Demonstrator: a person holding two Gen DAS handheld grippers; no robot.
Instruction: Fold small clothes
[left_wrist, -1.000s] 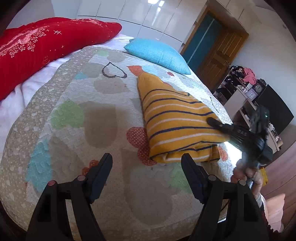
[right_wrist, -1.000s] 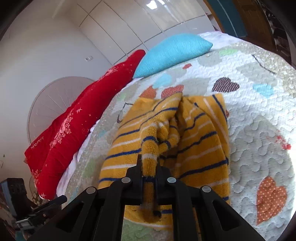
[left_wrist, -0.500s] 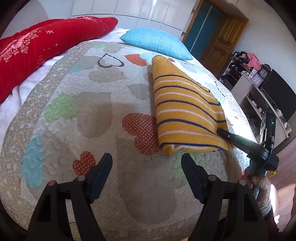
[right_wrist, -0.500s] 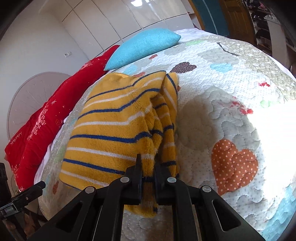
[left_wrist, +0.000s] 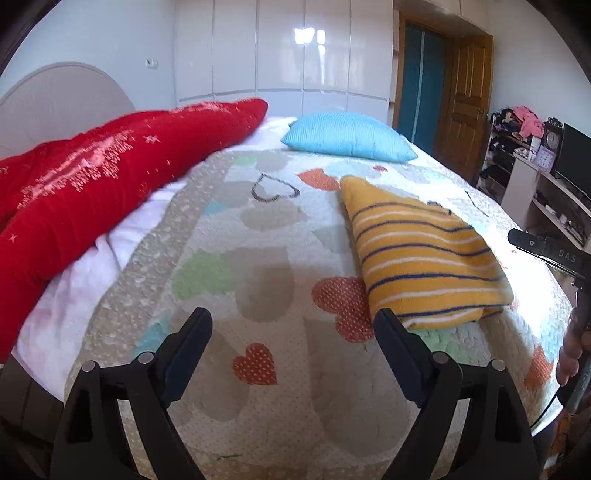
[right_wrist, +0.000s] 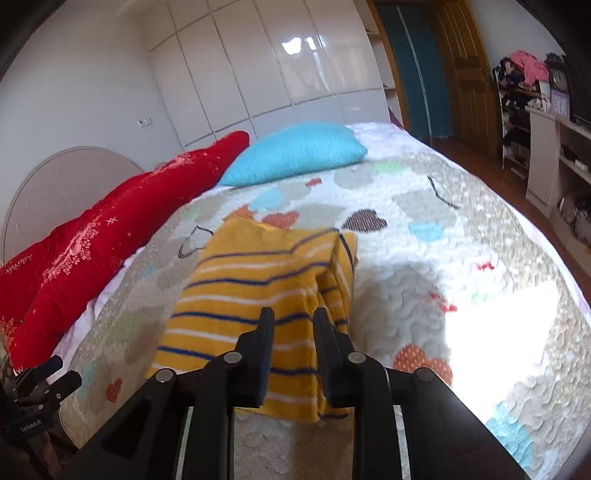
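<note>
A yellow knitted garment (left_wrist: 421, 254) with blue and white stripes lies folded on the heart-patterned quilt (left_wrist: 258, 266). My left gripper (left_wrist: 291, 332) is open and empty, above the quilt to the garment's left. My right gripper (right_wrist: 293, 325) has its jaws slightly apart with nothing between them, hovering just over the garment's (right_wrist: 255, 295) near edge. The right gripper's tip also shows at the right edge of the left wrist view (left_wrist: 517, 236).
A red pillow (left_wrist: 85, 192) and a blue pillow (left_wrist: 347, 136) lie at the head of the bed. White wardrobes (left_wrist: 280, 51) and a wooden door (left_wrist: 469, 96) stand behind. Shelves with clutter (left_wrist: 528, 147) stand on the right, beyond the bed's edge.
The right gripper laid the garment's edge down, let go and pulled back slightly. The left gripper tilted up and stayed open.
</note>
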